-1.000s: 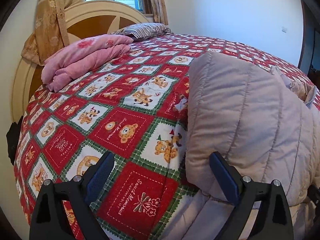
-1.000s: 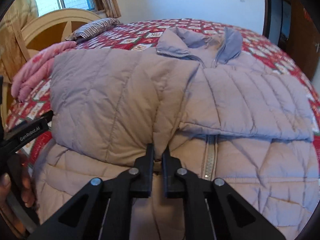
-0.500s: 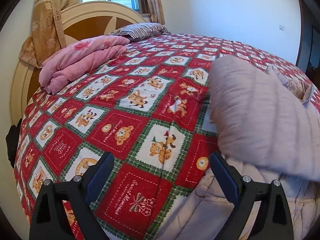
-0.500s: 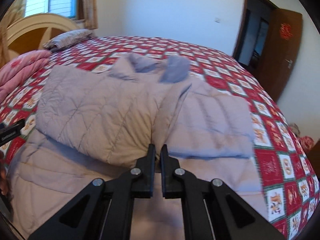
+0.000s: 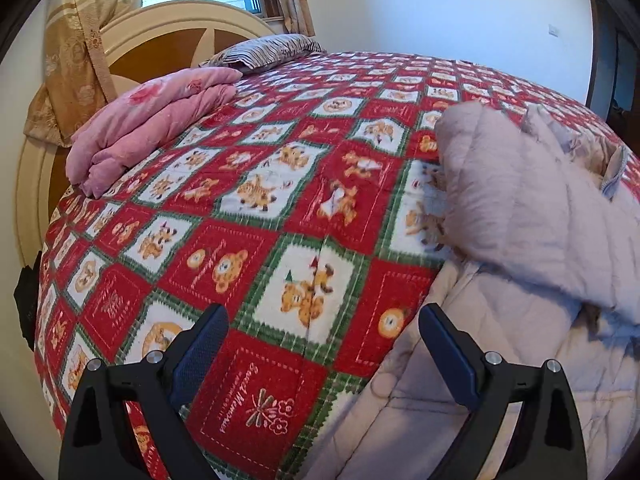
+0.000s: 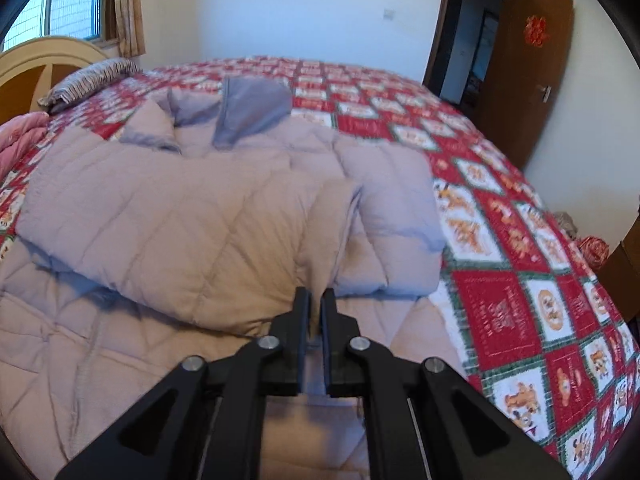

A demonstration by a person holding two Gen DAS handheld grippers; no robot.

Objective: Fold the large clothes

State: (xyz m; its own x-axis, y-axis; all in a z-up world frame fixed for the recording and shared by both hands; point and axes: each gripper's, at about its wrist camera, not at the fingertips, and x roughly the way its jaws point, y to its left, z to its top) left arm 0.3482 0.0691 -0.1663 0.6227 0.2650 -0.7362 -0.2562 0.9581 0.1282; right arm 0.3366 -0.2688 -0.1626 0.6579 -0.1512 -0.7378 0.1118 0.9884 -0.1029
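Your right hand-held gripper, low at centre frame, is clamped on a fold of the quilted jacket spread across the bed. Your left hand-held gripper hovers with jaws apart over the bedspread, the jacket at its right.

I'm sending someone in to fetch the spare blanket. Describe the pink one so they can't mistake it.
Start at the cream and wood headboard of the bed with the red teddy-bear patchwork bedspread. Beside the striped pillow at the head end lies the pink blanket, folded into a thick stack. It is the only pink thing there; the other large item, a pale quilted coat, lies nearer the foot of the bed.
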